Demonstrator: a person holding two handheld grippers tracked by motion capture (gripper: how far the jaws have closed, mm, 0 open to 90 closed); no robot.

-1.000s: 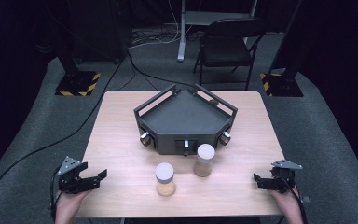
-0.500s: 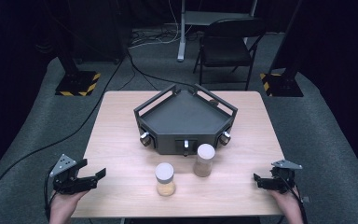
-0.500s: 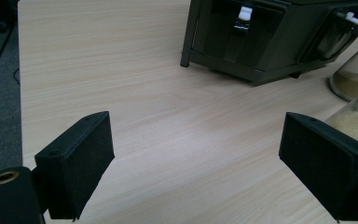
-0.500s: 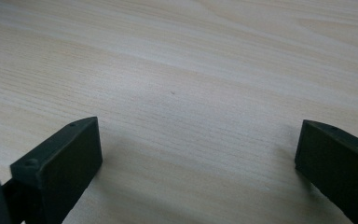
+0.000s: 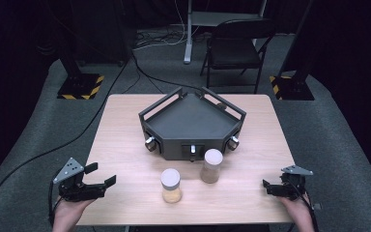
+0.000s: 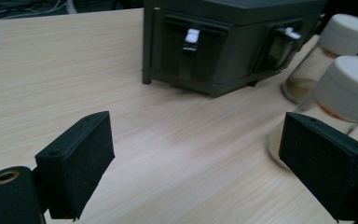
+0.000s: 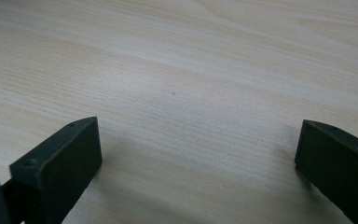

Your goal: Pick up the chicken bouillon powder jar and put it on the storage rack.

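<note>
The small clear jar with a white lid and yellow stuff inside (image 5: pixel 170 185) stood near the front of the light wooden worktop (image 5: pixel 125 130). At the left edge, the left tool (image 5: pixel 104 180) was held wide open with nothing in it. A second white-lidded jar (image 5: pixel 212 166) stood just in front of the dark grey tray box (image 5: pixel 192 123). On the right, the right tool (image 5: pixel 265 185) sat open and empty.

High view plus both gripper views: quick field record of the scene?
table: light wood, dark floor around
tray: dark angular tray, centre, far side
jar near: white-lidded jar, yellowish contents, front centre
jar right: white-lidded jar, by the tray's front
left gripper: open, nothing between fingers, at table's left edge
right gripper: open, over bare wood
</note>
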